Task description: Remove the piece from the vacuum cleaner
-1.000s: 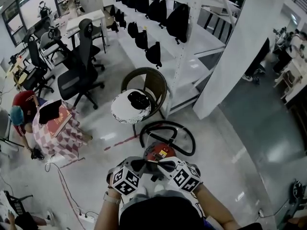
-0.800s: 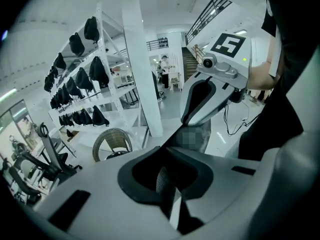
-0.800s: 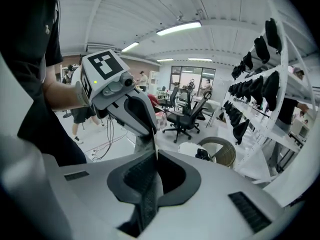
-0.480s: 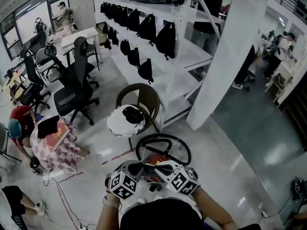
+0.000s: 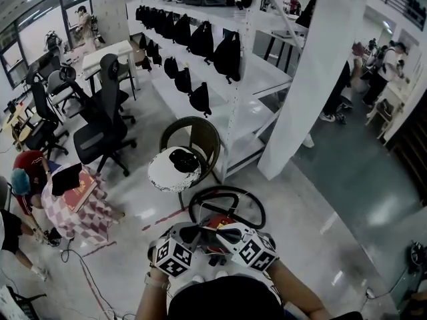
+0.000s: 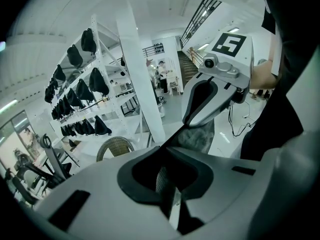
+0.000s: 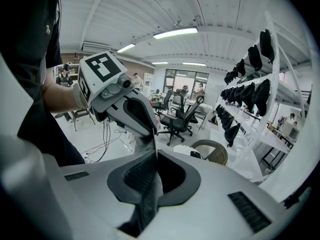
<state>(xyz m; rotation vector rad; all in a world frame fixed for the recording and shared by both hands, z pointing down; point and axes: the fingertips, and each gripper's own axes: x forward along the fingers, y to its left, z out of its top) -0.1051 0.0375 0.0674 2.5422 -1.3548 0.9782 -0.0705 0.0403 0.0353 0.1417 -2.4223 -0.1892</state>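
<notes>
In the head view the red vacuum cleaner (image 5: 215,221) sits on the floor right in front of me, its black hose (image 5: 227,193) coiled in a loop beyond it. Both grippers hover close together above the vacuum, near my body. My left gripper (image 5: 195,233) and my right gripper (image 5: 230,234) point at each other and partly hide the red body. In the left gripper view my left gripper (image 6: 168,184) has its ribbed pads pressed together with nothing between them, and the right gripper's body (image 6: 210,99) shows opposite. My right gripper (image 7: 149,180) is likewise shut and empty.
A wicker chair (image 5: 200,133) with a round white cushion (image 5: 170,172) and a black item (image 5: 184,159) stands just past the hose. A white rack of black bags (image 5: 220,52) and a white pillar (image 5: 313,79) lie beyond. Office chairs (image 5: 100,129), a crouching person (image 5: 27,172) and floor cables (image 5: 87,252) are left.
The head view lifted over the last second, so the vacuum and grippers sit lower in the picture. Both grippers stayed together and shut. People in the background moved.
</notes>
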